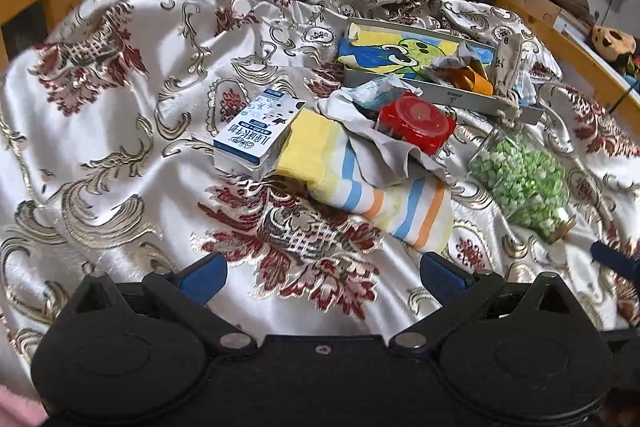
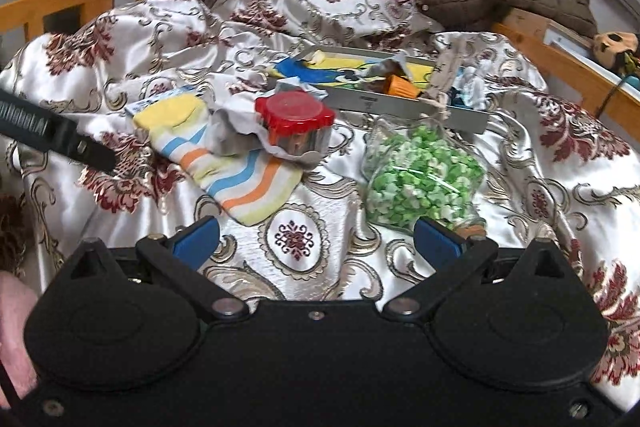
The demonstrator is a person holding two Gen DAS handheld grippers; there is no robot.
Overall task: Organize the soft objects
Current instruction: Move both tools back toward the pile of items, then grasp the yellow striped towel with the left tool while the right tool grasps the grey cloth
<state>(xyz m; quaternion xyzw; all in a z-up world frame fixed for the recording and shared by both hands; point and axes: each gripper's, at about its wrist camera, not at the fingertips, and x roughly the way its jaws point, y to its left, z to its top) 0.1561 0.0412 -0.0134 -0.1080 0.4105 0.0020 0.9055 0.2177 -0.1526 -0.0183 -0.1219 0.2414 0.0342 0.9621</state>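
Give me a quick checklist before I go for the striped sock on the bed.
1. Left gripper open and empty: ok.
2. Right gripper open and empty: ok.
3. Striped sock free to lift: not ok, a grey cloth lies over its middle.
4. Red-lidded jar clear of the sock: not ok, it sits on that cloth.
5. Sock's cuff end exposed toward the grippers: ok.
6. Room in the tray for the sock: cannot tell.
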